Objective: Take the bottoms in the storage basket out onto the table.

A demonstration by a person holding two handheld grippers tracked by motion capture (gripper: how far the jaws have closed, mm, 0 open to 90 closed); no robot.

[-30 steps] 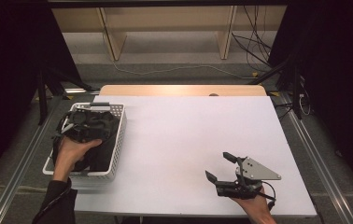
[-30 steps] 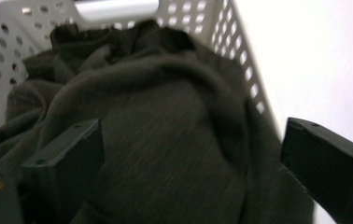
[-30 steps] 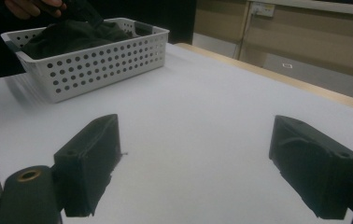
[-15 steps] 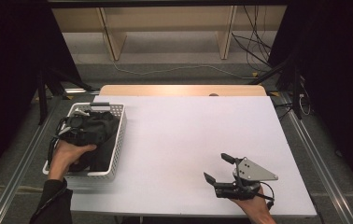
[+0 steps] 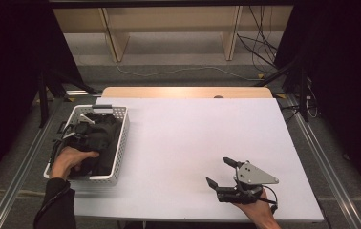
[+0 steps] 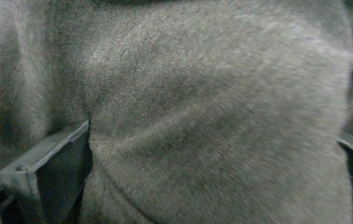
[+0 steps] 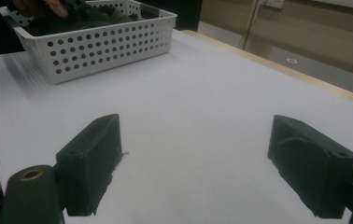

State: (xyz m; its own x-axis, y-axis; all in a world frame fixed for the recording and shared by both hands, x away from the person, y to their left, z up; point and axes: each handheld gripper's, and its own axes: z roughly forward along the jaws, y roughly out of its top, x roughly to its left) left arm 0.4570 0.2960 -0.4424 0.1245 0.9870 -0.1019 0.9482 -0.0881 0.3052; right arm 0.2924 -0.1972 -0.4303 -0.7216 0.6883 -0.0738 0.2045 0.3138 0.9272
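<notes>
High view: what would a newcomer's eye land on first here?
The white basket at the table's left edge, heaped with dark cloth, with the left hand buried in it. Next, the right gripper, fingers wide open, resting low over the bare white table near the front right.

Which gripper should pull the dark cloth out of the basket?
Left. The left gripper is already inside the white basket, jaws spread against the dark cloth; the right gripper rests open on bare table.

Basket (image 5: 116,143) table's (image 5: 193,138) left, cloth (image 5: 97,138) inside; right gripper (image 5: 219,172) near-right, apparently clear.
</notes>
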